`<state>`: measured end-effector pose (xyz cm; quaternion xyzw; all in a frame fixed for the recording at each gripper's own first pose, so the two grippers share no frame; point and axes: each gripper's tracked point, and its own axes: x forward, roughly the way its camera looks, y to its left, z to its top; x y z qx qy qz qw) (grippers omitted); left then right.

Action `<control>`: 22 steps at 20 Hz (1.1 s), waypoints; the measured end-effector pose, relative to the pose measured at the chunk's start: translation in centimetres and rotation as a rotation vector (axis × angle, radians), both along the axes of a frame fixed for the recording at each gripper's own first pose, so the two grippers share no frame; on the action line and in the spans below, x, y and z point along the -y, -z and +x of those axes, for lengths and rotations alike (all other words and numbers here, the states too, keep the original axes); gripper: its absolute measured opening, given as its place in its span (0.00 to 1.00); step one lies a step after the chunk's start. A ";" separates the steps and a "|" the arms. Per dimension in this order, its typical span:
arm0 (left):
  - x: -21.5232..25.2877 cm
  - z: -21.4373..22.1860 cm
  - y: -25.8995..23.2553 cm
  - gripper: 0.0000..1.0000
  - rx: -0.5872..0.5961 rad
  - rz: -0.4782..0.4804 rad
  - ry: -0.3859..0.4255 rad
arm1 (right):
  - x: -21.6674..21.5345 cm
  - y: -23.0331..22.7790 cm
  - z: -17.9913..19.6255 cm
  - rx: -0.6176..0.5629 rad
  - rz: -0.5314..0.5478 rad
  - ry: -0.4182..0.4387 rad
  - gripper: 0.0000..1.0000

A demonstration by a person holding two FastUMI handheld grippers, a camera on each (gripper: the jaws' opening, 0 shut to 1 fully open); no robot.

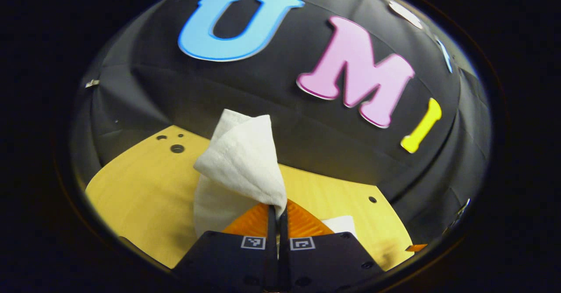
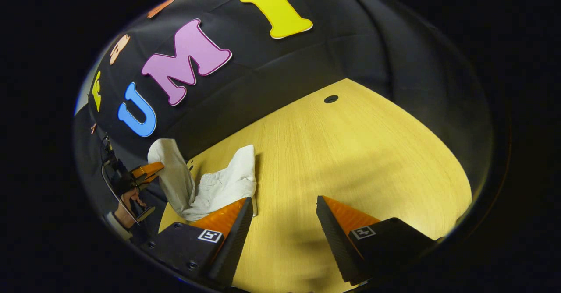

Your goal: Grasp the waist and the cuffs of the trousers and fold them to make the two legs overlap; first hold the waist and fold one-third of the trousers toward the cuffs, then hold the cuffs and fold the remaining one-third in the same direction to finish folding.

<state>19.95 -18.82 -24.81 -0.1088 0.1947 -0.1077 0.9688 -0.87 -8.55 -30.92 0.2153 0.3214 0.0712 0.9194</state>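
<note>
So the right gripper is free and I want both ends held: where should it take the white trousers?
Probably the loose end lying on the table: the trousers rise to the left gripper, shut on one end. The open right gripper could come in low from its own side and pinch that near edge.

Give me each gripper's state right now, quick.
Left gripper: closed, pinching the white trousers and lifting them off the table.
Right gripper: open, holding nothing, above the table.

Each hand-held gripper (image 1: 277,212) (image 2: 285,205) has dark blocky bodies with small screws and square black-and-white markers. The farther one (image 2: 147,170) trails a thin cable near a hand (image 2: 129,201).
</note>
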 end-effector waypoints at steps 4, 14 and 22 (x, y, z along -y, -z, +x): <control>6.2 -2.1 3.7 0.06 -0.037 0.101 0.154 | 2.5 -0.1 -0.1 0.000 0.002 0.033 0.90; 10.6 -8.8 18.7 0.06 -0.125 0.709 0.512 | 3.8 1.1 -0.4 -0.024 0.007 0.049 0.90; 10.1 -8.9 20.1 0.15 0.057 1.002 0.673 | 4.2 0.7 -0.3 -0.011 0.025 0.084 0.90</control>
